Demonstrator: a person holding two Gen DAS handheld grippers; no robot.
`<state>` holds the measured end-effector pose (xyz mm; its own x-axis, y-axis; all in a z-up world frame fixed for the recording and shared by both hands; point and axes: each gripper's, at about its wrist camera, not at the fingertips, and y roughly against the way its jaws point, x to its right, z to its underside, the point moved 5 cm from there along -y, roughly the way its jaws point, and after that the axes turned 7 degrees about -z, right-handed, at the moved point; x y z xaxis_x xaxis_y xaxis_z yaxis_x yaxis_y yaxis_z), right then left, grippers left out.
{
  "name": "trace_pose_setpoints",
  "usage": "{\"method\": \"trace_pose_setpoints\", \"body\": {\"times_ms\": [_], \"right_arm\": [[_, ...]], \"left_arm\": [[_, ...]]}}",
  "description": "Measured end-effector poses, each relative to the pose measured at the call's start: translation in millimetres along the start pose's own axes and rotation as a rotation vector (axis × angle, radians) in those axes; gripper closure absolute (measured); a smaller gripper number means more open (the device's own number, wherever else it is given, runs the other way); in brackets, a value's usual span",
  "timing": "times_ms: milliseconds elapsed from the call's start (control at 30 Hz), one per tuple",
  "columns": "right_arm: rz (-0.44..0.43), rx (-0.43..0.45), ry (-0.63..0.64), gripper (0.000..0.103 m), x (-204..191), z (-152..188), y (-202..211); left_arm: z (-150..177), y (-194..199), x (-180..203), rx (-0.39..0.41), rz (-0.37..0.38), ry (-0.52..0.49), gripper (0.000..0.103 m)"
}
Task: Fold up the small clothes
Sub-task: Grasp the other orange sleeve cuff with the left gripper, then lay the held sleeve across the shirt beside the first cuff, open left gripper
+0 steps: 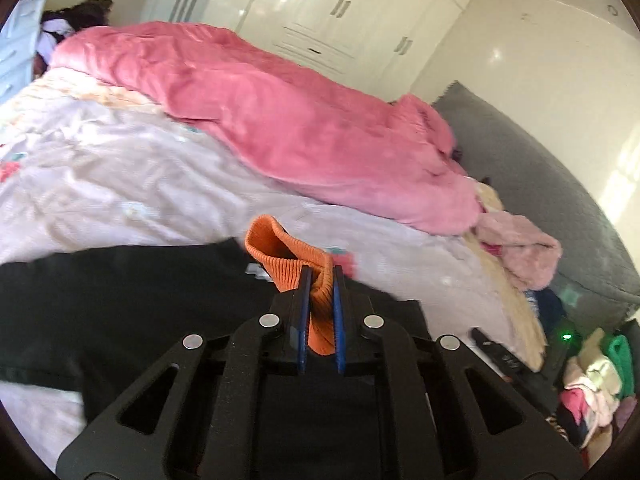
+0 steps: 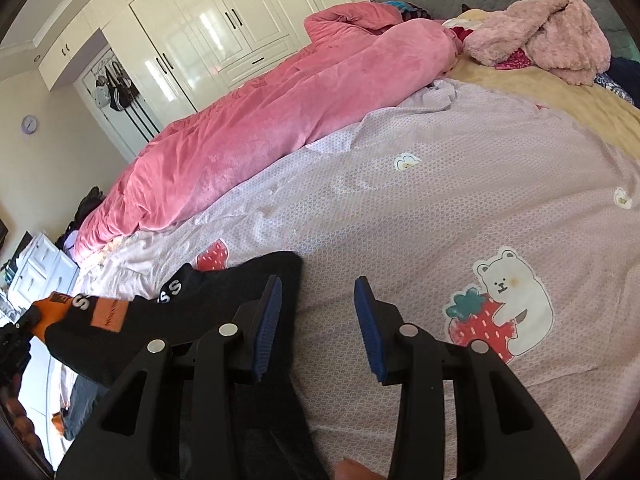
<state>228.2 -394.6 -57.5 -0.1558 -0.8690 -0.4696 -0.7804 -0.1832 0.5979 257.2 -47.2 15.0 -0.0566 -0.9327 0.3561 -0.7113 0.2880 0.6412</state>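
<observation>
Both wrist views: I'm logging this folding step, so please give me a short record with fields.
surface: bedsheet with bear and strawberry prints
garment: black top with orange cuff, lying on the sheet
left gripper: shut on the orange cuff
right gripper: open, beside the black top's edge
background: pink blanket, white wardrobe

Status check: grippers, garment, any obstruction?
Left hand-held gripper shut on orange ribbed cuff of black garment. Right hand-held gripper open, empty, over bedsheet. Nothing in the way.
</observation>
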Motion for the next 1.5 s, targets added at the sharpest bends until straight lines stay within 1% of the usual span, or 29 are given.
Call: {"method": "trace_pose_setpoints", "body": {"times_ms": [33, 67, 167, 333, 433, 567, 667, 767, 833, 933, 1033, 1133, 1200, 1267, 1300, 1367, 1433, 1467, 1500], "right_arm": [[0.000, -0.002, 0.002, 0.066, -1, 1, 0], [-0.001, -0.004, 0.005, 0.066, -1, 1, -1], [0.004, -0.011, 0.026, 0.066, -7, 3, -4], [-0.006, -0.044, 0.100, 0.066, -24, 12, -11], [-0.037, -0.075, 0.162, 0.066, -44, 21, -18], [-0.116, -0.149, 0.238, 0.066, -78, 43, -34], [-0.140, -0.202, 0.274, 0.066, -92, 58, -45], [-0.122, -0.238, 0.294, 0.066, -97, 69, -56], [-0.110, -0.255, 0.290, 0.066, -94, 71, -59], [-0.074, -0.248, 0.285, 0.066, -86, 68, -59], [-0.061, -0.222, 0.279, 0.062, -79, 61, -53], [-0.084, -0.212, 0.288, 0.061, -82, 59, -49], [-0.113, -0.213, 0.311, 0.061, -88, 61, -47], [-0.146, -0.227, 0.327, 0.060, -95, 65, -46], [-0.155, -0.237, 0.340, 0.060, -99, 68, -47], [-0.162, -0.260, 0.361, 0.060, -104, 73, -51], [-0.169, -0.281, 0.375, 0.059, -106, 78, -55], [-0.169, -0.299, 0.379, 0.059, -106, 81, -59], [-0.162, -0.312, 0.378, 0.058, -104, 83, -62]], "left_arm": [[0, 2, -8, -0.001, -0.016, 0.005, 0.100], [-1, 4, -23, -0.007, -0.031, 0.020, 0.100], [8, 1, -51, -0.026, -0.063, 0.050, 0.100], [27, -6, -81, -0.053, -0.106, 0.058, 0.100], [42, -13, -96, -0.091, -0.124, 0.078, 0.100], [59, -24, -112, -0.145, -0.160, 0.086, 0.100], [68, -28, -120, -0.174, -0.174, 0.088, 0.099], [73, -29, -128, -0.192, -0.193, 0.089, 0.098], [74, -27, -133, -0.198, -0.222, 0.088, 0.098], [69, -15, -142, -0.171, -0.283, 0.085, 0.098], [61, -1, -134, -0.137, -0.278, 0.068, 0.098], [53, 7, -107, -0.117, -0.248, -0.001, 0.098], [52, 3, -89, -0.122, -0.221, -0.040, 0.091], [55, -9, -72, -0.152, -0.202, -0.082, 0.086], [59, -17, -68, -0.173, -0.213, -0.101, 0.086], [68, -32, -70, -0.221, -0.253, -0.121, 0.084], [80, -45, -79, -0.276, -0.285, -0.112, 0.082], [88, -52, -85, -0.305, -0.291, -0.101, 0.082], [93, -55, -88, -0.317, -0.288, -0.094, 0.082]]}}
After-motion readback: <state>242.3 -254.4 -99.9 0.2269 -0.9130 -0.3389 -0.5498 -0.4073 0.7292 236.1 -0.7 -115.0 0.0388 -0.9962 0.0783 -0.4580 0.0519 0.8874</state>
